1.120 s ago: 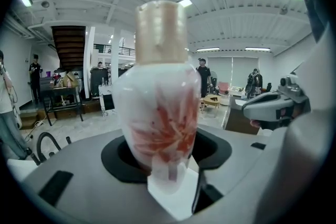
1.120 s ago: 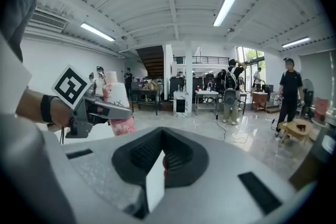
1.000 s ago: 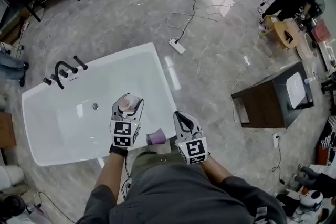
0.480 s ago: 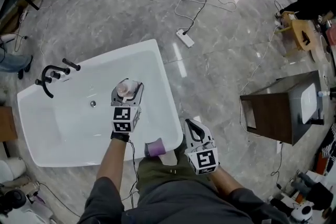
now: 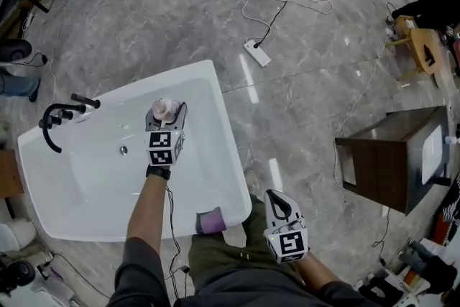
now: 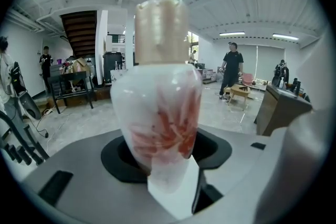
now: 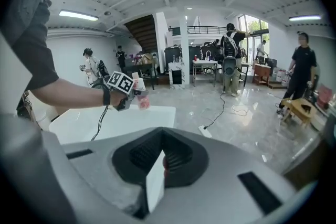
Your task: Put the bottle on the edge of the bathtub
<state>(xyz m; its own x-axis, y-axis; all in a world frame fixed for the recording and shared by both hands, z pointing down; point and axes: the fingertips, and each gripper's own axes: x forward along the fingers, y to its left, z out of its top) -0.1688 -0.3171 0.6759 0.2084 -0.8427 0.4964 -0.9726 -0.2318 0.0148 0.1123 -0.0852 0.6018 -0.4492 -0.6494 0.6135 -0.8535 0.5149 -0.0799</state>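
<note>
A white bottle (image 5: 162, 108) with a red leaf pattern and a beige cap (image 6: 160, 34) stands upright between the jaws of my left gripper (image 5: 167, 116), which is shut on it. The gripper hangs over the white bathtub (image 5: 216, 93), near its far rim. In the left gripper view the bottle (image 6: 160, 107) fills the middle. My right gripper (image 5: 277, 202) stays low at the right, off the tub's corner, its jaws together with nothing between them. The right gripper view shows the left gripper (image 7: 127, 93) and bottle (image 7: 142, 100) above the tub (image 7: 105, 120).
A black faucet (image 5: 54, 117) sits at the tub's left end and a drain (image 5: 123, 150) in its floor. A purple object (image 5: 211, 221) rests on the near rim. A power strip (image 5: 257, 52) with cables lies on the marble floor. A brown cabinet (image 5: 381, 162) stands right.
My left gripper has carried the bottle from the tub's middle toward its far rim. The right gripper has drawn back and to the right, away from the tub's corner.
</note>
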